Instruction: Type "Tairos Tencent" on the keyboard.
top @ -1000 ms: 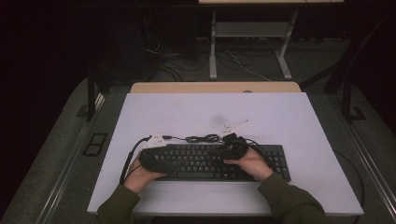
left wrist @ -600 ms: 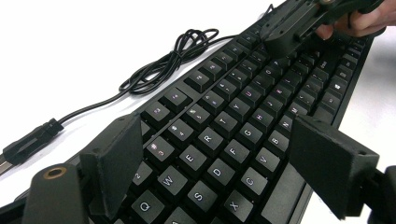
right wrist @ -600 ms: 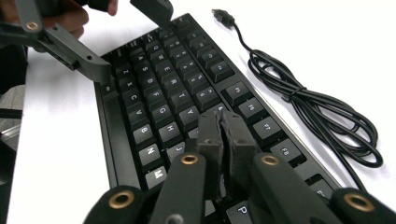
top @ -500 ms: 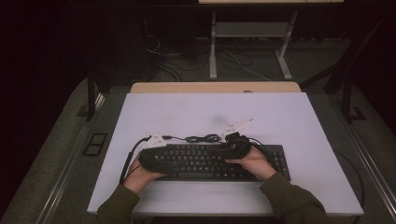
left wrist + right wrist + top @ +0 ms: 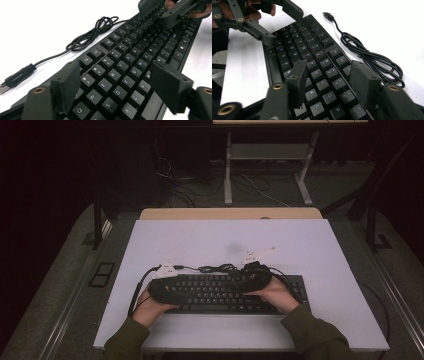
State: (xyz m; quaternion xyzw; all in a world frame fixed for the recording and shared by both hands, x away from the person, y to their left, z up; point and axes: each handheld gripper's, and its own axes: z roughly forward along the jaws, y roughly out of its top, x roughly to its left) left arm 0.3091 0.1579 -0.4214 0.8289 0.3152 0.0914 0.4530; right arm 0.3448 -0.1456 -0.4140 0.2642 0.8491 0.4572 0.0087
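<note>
two grippers over one black keyboard (image 5: pixel 225 292), which lies flat near the front edge of the white table (image 5: pixel 200 240), long side facing the person.

left gripper (image 5: pixel 162 285) sits over the keyboard's left end, grey plate on top. in the left gripper view its jaws stand wide apart above the letter keys, one over the number row side, one over the bottom row side; nothing is pinched between them and the pads do not press on the keys. jaws have just been closing a little.

right gripper (image 5: pixel 255 275) sits over the middle-right part of the keyboard, right hand (image 5: pixel 275 292) resting on the keys behind it. in the right gripper view its jaws are spread over the keys around u, k, o; no thing is held between the pads. jaws have just been opening, from closed to about half spread.

surroundings: the keyboard's black cable (image 5: pixel 217 268) lies bundled in loose loops on the table just behind the keyboard's back edge, between the two grippers; its plug (image 5: pixel 328 15) lies free on the white surface near the left gripper. a wooden strip (image 5: pixel 230 213) runs along the far table edge. beyond it, a table frame (image 5: pixel 265 160) with loose wires on a dark floor. nothing stands between the jaws and the keys.
</note>
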